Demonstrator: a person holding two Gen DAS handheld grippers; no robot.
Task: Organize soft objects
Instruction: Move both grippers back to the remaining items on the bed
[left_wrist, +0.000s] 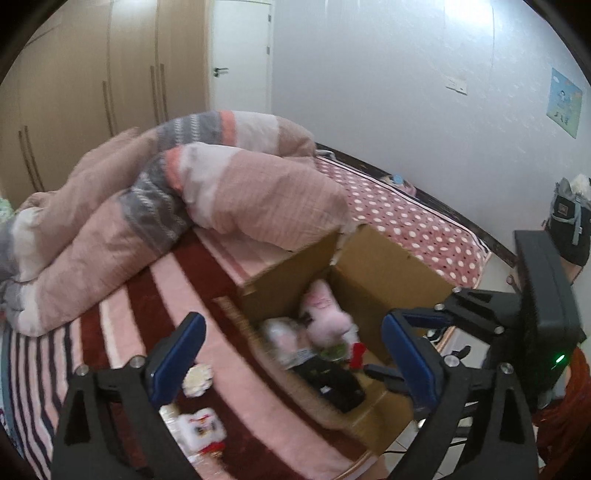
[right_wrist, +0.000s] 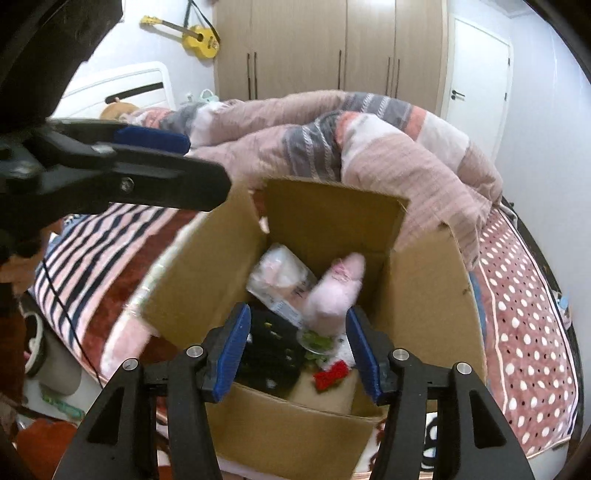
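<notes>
We see our left gripper (left_wrist: 291, 363) with its jaws spread wide, the blue pads (left_wrist: 177, 360) facing each other across an empty gap, nothing between them. Our right gripper (right_wrist: 297, 350) also stands with its jaws apart, its blue pads (right_wrist: 231, 354) parallel and gripping nothing. In the left wrist view the right gripper's black body shows just beyond the right-hand jaw, its fingers reaching in toward that jaw's tip. In the right wrist view the left gripper crosses above and left of the jaws, lying roughly level; motion blur leaves its exact tilt unclear.
</notes>
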